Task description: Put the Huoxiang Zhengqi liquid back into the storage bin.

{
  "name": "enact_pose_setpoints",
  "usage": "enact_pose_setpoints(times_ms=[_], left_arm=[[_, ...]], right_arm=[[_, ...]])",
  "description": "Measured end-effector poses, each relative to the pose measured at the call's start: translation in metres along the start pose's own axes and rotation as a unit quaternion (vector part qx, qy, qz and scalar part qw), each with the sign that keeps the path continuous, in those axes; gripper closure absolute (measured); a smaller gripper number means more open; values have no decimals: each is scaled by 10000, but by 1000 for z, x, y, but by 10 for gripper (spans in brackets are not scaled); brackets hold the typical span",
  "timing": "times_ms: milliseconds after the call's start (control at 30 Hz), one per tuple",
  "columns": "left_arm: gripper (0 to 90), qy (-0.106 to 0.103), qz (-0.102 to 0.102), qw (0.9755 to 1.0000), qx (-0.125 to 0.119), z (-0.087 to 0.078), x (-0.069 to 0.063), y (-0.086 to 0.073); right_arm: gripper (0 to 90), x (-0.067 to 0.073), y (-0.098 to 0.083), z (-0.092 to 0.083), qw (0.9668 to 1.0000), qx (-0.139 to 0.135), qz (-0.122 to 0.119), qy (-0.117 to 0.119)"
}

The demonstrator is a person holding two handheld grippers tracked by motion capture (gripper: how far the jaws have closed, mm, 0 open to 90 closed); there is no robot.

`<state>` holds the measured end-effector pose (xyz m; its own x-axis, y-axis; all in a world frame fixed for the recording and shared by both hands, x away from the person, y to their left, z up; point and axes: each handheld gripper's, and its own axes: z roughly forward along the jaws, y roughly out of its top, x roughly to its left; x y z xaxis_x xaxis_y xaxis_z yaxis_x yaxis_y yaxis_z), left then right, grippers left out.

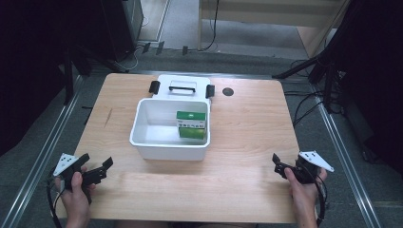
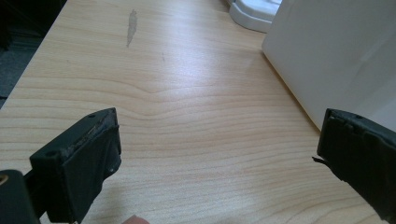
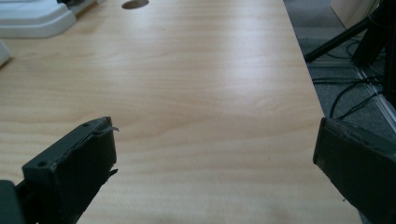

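Seemingly done packing, a green carton [image 1: 192, 125] stands inside the white bin [image 1: 142, 128] at mid-table, while the left gripper [image 1: 107, 164] and right gripper [image 1: 277, 160] rest near the table's front corners, jaws spread and empty; fitting the lid [image 1: 164, 81] behind the bin likely comes next.

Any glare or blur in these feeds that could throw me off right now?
High view: soft, room edges dark, green carton in the white bin readable. Left gripper view: bin wall washed out, jaws slightly blurred. Right gripper view: pale sheen across the table, jaw edges soft.
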<state>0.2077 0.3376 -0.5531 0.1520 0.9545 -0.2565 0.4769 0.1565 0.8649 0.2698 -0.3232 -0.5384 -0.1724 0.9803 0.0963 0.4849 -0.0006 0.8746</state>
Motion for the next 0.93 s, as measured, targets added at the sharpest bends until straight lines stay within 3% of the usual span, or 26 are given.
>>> enact_pose_setpoints(times_ms=[133, 200, 567, 767, 933], left_arm=[[1, -8, -2, 10000, 5, 0, 0, 0], [1, -1, -5, 10000, -8, 0, 0, 0], [1, -4, -6, 10000, 13, 0, 0, 0], [1, 11, -2, 10000, -2, 0, 0, 0], [1, 11, 0, 10000, 1, 0, -1, 0]], right_arm=[[0, -3, -8, -12, 10000, -33, 52, 64], [0, -3, -11, -17, 10000, -7, -45, 30], [0, -9, -28, -43, 9999, 24, -108, -95], [0, -14, -30, -46, 9998, -97, 157, -57], [2, -15, -30, -45, 9997, -124, 204, -39]])
